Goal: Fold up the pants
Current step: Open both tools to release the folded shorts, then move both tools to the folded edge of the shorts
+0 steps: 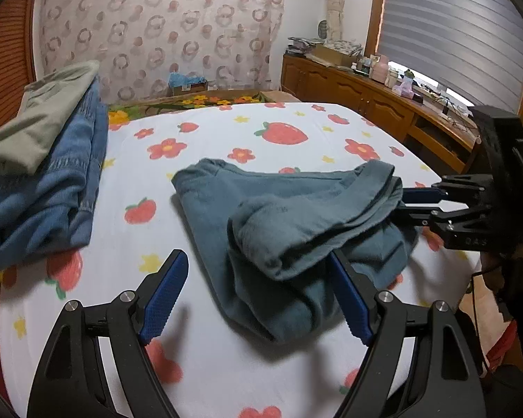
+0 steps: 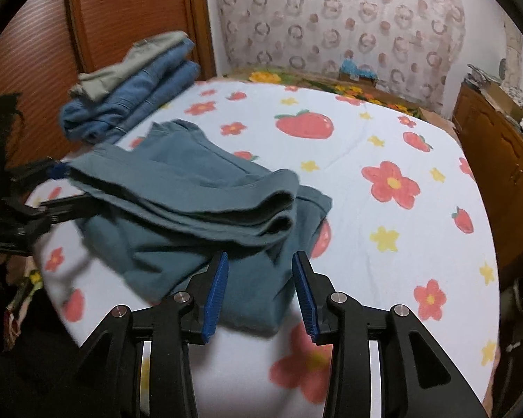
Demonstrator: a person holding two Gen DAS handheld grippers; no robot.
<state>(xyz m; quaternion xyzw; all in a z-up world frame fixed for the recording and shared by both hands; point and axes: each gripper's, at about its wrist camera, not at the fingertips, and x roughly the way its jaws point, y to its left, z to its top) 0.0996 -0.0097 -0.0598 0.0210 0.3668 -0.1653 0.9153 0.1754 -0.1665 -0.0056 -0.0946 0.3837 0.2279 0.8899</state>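
Two low, close wrist views face the same teal pants (image 1: 296,223) on the bed (image 1: 226,132) from opposite sides.

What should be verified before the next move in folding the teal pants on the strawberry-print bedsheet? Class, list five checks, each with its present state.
1. Left gripper fingers open: ok, spread wide, one fingertip at the edge of the upper fold.
2. Right gripper fingers open: ok, apart at the fold's other end.
3. Teal fabric pants lying flat: not ok, the top layer is bunched and raised.
4. Fold edges aligned: not ok, the upper layer sits askew on the lower.
5. Stack of folded blue denim jeans apart from the pants: ok, bare white strawberry-print bedsheet lies between them.
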